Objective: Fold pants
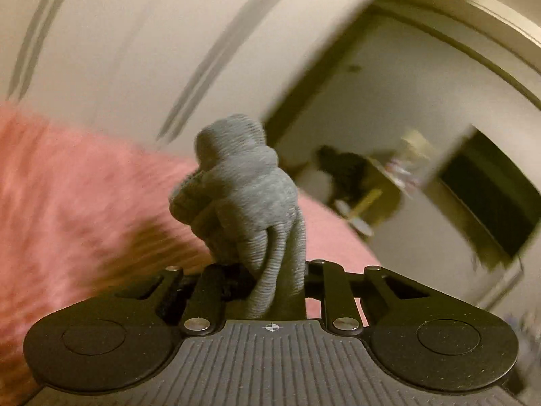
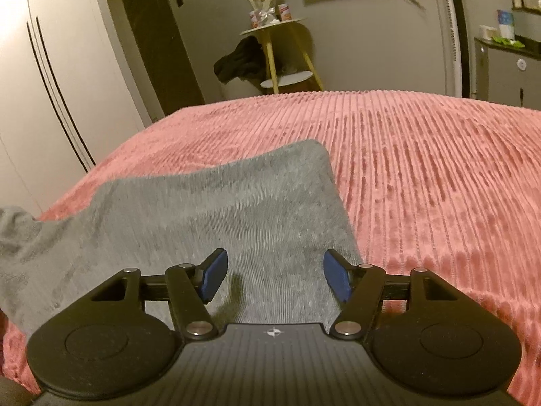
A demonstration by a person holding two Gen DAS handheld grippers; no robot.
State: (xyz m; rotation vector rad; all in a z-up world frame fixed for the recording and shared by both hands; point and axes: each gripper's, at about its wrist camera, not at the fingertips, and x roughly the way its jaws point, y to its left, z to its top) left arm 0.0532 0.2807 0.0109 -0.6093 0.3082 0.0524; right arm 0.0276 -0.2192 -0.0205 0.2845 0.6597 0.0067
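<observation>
The grey ribbed pants [image 2: 203, 203] lie partly flat on a pink ribbed bedspread [image 2: 422, 169]. Their left part rises off the bed toward the left edge of the right wrist view. In the left wrist view a bunched wad of the same grey pants [image 1: 236, 186] stands up out of my left gripper [image 1: 257, 270]. That gripper is shut on the cloth, which hides its pads, and it is held above the bedspread [image 1: 67, 186]; the picture is blurred. My right gripper [image 2: 274, 277] hovers open just over the flat part of the pants, with its blue pads [image 2: 213, 277] wide apart and nothing pinched between them.
A white wardrobe [image 2: 50, 84] stands left of the bed. Beyond the far edge are a yellow-legged side table [image 2: 274, 34] with small items and dark clothes [image 2: 236, 61] heaped beside it. A cabinet [image 2: 507, 67] stands at the far right. The bedspread stretches bare to the right.
</observation>
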